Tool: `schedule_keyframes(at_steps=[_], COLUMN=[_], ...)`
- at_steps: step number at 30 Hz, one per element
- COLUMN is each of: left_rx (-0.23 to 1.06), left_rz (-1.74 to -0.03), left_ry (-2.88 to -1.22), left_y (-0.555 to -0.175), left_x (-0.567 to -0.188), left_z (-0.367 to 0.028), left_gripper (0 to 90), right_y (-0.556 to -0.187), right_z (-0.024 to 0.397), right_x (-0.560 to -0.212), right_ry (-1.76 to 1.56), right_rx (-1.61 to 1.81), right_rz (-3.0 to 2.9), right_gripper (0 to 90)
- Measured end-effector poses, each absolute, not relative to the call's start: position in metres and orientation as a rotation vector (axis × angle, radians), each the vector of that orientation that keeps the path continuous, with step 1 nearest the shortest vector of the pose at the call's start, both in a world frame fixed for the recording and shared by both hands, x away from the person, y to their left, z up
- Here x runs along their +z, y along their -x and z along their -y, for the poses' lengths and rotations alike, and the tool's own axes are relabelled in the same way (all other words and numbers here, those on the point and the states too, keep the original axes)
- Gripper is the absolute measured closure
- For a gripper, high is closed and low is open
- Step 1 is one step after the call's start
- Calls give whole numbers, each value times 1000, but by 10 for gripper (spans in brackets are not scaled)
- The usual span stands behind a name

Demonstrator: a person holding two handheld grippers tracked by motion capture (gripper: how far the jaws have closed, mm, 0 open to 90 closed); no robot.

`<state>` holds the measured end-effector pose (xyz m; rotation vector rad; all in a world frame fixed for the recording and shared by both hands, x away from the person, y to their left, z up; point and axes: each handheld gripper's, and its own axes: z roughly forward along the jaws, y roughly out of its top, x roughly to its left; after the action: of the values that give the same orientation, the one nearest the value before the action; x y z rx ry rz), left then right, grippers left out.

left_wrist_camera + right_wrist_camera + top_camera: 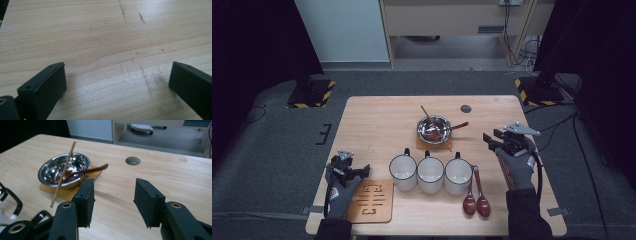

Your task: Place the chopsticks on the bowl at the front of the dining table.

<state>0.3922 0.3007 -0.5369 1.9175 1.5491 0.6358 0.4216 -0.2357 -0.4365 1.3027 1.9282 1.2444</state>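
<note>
The right tool (112, 200) is hovering over the bare surface (175, 170) with its jaws partly open and nothing between them. Just ahead of it and to its left, the metal bowl (63, 170) is sitting on a small mat (67, 192), with a wooden spoon (85, 171) and a thin stick (63, 170) leaning in it. The left tool (117, 80) is resting wide open, gripping nothing.

The high view is dim and soft, dark at both upper corners, with the desk (377, 125) evenly lit from above. Both gripper views are brighter; pale glare washes the wood, and soft shadows spread under the near black jaws, slightly blurred.
</note>
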Motion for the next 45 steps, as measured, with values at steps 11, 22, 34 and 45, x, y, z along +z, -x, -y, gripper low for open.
schedule_keyframes(at_steps=[11,22,34,45], left_rx=[636,636,636,636], left_rz=[-1549,-1549,-1549,-1549], left_ry=[-1917,-1917,-1917,-1918], left_y=[-392,-392,-392,-392], left_x=[-537,-537,-537,-537], left_z=[-301,-301,-301,-301], left_gripper=[2,2,2,2], right_y=[-403,-386,-370,-363], right_z=[254,264,276,283], right_x=[-448,-464,-491,-499], right_ry=[-1318,-1332,-1380,-1409], right_rx=[1264,1236,1192,1130], right_rz=[-1907,-1923,-1951,-1972], right_gripper=[504,511,523,540])
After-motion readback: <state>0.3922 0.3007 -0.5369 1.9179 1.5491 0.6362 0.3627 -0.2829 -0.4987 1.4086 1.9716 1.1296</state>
